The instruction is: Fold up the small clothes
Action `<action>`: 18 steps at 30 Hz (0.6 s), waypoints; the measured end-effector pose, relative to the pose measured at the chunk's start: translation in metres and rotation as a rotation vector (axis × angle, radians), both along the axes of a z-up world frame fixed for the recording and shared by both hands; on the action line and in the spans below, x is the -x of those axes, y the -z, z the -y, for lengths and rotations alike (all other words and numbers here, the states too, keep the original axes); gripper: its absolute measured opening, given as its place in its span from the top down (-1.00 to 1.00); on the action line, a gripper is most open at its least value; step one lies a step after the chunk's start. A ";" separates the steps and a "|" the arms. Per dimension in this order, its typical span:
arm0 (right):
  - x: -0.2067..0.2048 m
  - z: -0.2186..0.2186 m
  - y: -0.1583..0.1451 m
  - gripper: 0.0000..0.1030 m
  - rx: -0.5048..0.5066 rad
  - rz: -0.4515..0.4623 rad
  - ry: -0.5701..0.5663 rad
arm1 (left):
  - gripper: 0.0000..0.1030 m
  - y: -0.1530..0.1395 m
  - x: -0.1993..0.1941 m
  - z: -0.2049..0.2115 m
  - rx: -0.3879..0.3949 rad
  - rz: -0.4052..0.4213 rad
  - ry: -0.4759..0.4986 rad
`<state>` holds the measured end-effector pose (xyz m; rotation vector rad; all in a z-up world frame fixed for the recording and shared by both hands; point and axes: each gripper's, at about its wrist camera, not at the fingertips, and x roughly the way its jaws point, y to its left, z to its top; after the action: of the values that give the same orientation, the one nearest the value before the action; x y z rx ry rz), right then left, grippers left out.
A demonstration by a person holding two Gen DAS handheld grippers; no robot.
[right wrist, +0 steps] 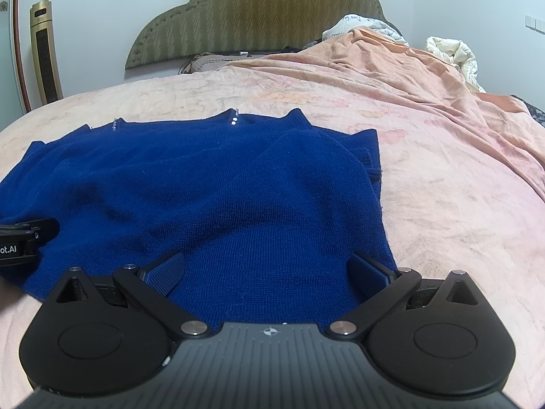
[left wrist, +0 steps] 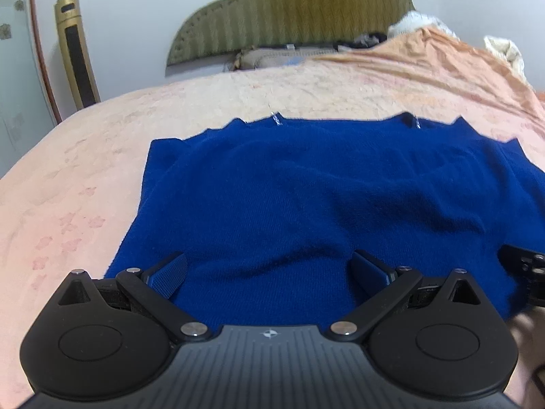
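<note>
A royal-blue knit sweater (left wrist: 306, 197) lies flat on the bed, sleeves folded in over the body, neckline with small silver beads at the far edge. It also shows in the right wrist view (right wrist: 211, 197). My left gripper (left wrist: 269, 269) is open, its fingers spread over the sweater's near hem on the left half. My right gripper (right wrist: 267, 269) is open over the near hem on the right half, close to the sweater's right edge. Each gripper's body shows at the side of the other's view.
The sweater lies on a peach floral bedspread (right wrist: 442, 170). An olive padded headboard (right wrist: 252, 10) stands behind, with rumpled white bedding (right wrist: 453, 54) at the far right. A gold tower fan (left wrist: 76, 51) stands by the wall at left.
</note>
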<state>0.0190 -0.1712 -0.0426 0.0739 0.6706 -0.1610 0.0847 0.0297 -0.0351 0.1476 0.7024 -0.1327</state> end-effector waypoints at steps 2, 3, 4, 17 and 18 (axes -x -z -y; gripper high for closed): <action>-0.001 -0.002 0.000 -1.00 0.004 0.000 -0.001 | -1.00 -0.006 0.001 0.002 -0.014 -0.016 0.005; -0.001 -0.002 0.000 -1.00 0.006 -0.001 -0.001 | -1.00 -0.008 0.002 0.004 -0.024 -0.019 0.004; 0.000 -0.001 0.000 -1.00 0.005 -0.001 -0.001 | -1.00 -0.010 0.003 0.006 -0.038 -0.018 0.004; 0.019 -0.004 -0.012 -1.00 0.017 0.068 0.049 | -1.00 -0.022 0.006 0.016 -0.137 -0.014 0.021; 0.022 -0.004 -0.015 -0.99 0.007 0.080 0.035 | -1.00 -0.023 0.005 0.017 -0.139 -0.013 0.021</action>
<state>-0.0031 -0.1673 -0.0277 0.0855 0.5892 -0.1931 0.0795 0.0128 -0.0120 0.2871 0.7232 -0.1055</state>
